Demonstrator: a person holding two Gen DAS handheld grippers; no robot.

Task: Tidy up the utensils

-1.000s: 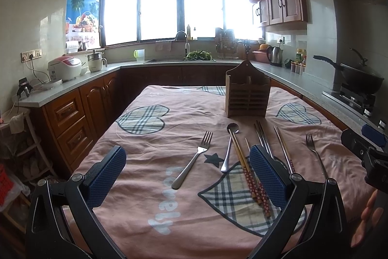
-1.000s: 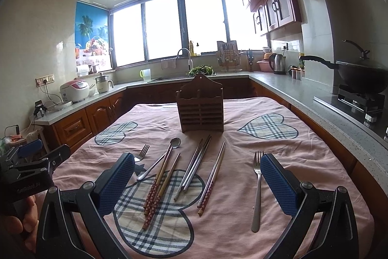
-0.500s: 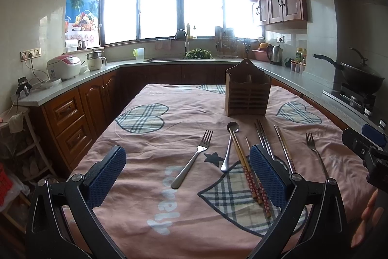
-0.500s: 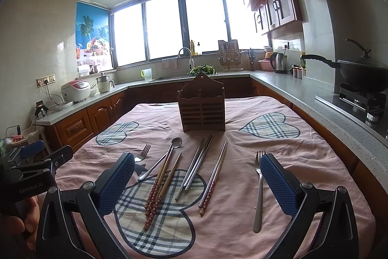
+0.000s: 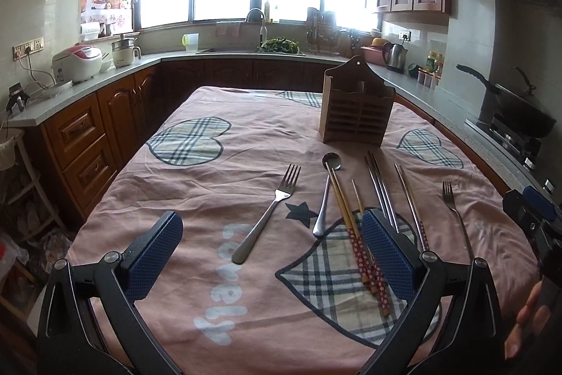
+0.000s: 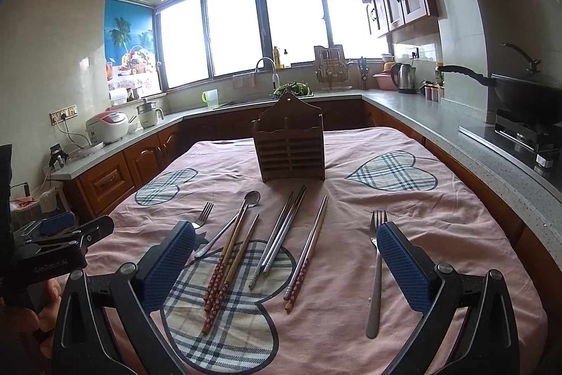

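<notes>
A wooden utensil holder (image 5: 356, 108) (image 6: 289, 148) stands upright on the pink cloth, far side. In front of it lie a fork (image 5: 270, 211), a spoon (image 5: 326, 195), wooden chopsticks with red patterned ends (image 5: 354, 231) (image 6: 228, 255), metal chopsticks (image 5: 381, 192) (image 6: 282, 229), another pair with patterned ends (image 6: 309, 250) and a second fork (image 5: 455, 213) (image 6: 376, 269). My left gripper (image 5: 272, 250) hovers open near the table's front edge, over the first fork's handle. My right gripper (image 6: 286, 260) is open above the chopsticks, nothing held.
The table (image 6: 456, 234) sits between wooden kitchen counters. A wok on a stove (image 6: 527, 101) is at the right, a kettle (image 6: 405, 78) and sink (image 6: 277, 86) at the back, a rice cooker (image 5: 79, 62) at the left. A hand (image 6: 38, 308) holds the left gripper.
Both views have shifted only slightly; the right wrist view moved a little closer to the table. No utensil has moved and both grippers stay open.
</notes>
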